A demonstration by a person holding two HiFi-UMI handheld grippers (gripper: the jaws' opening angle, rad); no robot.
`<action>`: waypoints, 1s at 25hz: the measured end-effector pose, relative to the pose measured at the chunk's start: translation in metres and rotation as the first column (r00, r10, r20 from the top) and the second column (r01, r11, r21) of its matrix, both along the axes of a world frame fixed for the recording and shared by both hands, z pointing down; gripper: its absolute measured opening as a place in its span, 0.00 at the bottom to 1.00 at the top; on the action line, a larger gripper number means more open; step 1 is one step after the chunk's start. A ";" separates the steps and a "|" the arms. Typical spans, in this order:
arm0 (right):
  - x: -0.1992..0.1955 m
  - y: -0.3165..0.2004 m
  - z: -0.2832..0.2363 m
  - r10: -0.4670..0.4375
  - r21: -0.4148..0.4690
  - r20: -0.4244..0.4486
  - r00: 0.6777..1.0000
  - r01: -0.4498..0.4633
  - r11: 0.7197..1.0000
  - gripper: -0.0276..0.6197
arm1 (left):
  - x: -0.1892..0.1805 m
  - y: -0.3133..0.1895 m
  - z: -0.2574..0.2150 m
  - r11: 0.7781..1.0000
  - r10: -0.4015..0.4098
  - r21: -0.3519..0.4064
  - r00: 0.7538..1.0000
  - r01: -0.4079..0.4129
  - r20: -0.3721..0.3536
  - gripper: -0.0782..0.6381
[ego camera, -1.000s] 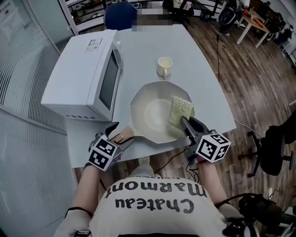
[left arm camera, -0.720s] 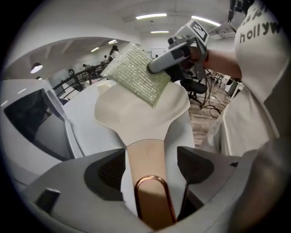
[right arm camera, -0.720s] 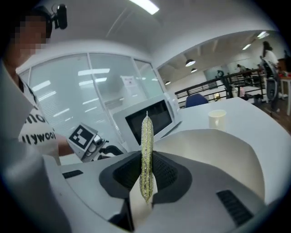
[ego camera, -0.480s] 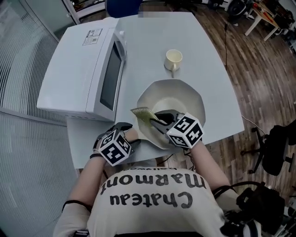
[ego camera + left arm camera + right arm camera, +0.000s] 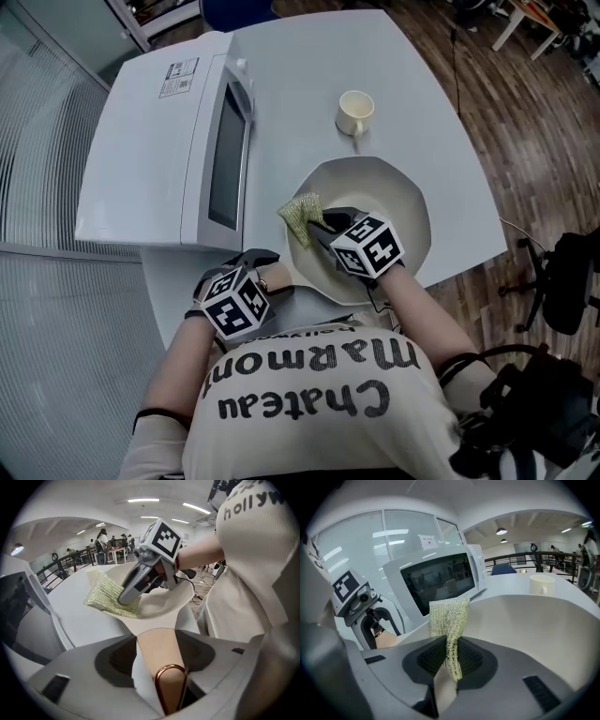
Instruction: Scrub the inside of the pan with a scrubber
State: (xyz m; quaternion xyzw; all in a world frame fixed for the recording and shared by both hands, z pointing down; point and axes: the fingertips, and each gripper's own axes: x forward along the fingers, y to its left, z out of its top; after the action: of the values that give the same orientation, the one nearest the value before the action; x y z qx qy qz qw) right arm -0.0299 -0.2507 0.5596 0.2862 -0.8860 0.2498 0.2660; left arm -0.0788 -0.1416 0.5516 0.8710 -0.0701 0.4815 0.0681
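Observation:
A cream pan (image 5: 380, 192) sits near the table's front edge. Its tan handle (image 5: 273, 275), which has a copper hanging loop, points toward me. My left gripper (image 5: 266, 270) is shut on that handle (image 5: 161, 663); its jaws have just been closing round it, then eased a little. My right gripper (image 5: 317, 225) is shut on a yellow-green mesh scrubber (image 5: 302, 217). It holds the scrubber at the pan's left rim, partly over the edge. In the right gripper view the scrubber (image 5: 449, 616) stands up from the jaws, with the pan's inner wall (image 5: 525, 616) to its right.
A white microwave (image 5: 159, 141) stands close to the left of the pan. Beyond the pan, toward the back of the table, is a cream mug (image 5: 354, 112). The table's front edge (image 5: 450, 267) runs just below the pan. A black chair (image 5: 572, 281) stands on the floor at the right.
My right gripper has carried the scrubber from the pan's right side across to its left rim. The left gripper has dropped onto the handle and closed round it.

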 end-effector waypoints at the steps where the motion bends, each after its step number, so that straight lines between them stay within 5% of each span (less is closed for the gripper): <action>1: -0.002 -0.002 0.003 0.014 -0.004 -0.006 1.000 -0.014 1.000 0.14 | 0.000 -0.001 0.000 1.000 0.011 0.000 1.000 -0.011 0.002 0.48; 17: 0.008 -0.049 0.009 0.231 0.088 -0.088 0.969 -0.224 0.971 0.14 | -0.001 -0.003 -0.002 0.996 0.084 0.000 0.996 -0.084 0.036 0.49; 25: 0.050 -0.078 0.014 0.501 0.023 -0.052 0.864 -0.500 0.866 0.14 | -0.001 0.000 -0.001 0.996 0.086 -0.007 0.996 -0.086 0.029 0.49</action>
State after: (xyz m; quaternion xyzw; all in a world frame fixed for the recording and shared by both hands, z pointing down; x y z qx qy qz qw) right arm 0.0197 -0.3283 0.5737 0.5141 -0.7747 0.2983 0.2158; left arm -0.0803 -0.1419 0.5502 0.8659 -0.0323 0.4967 0.0487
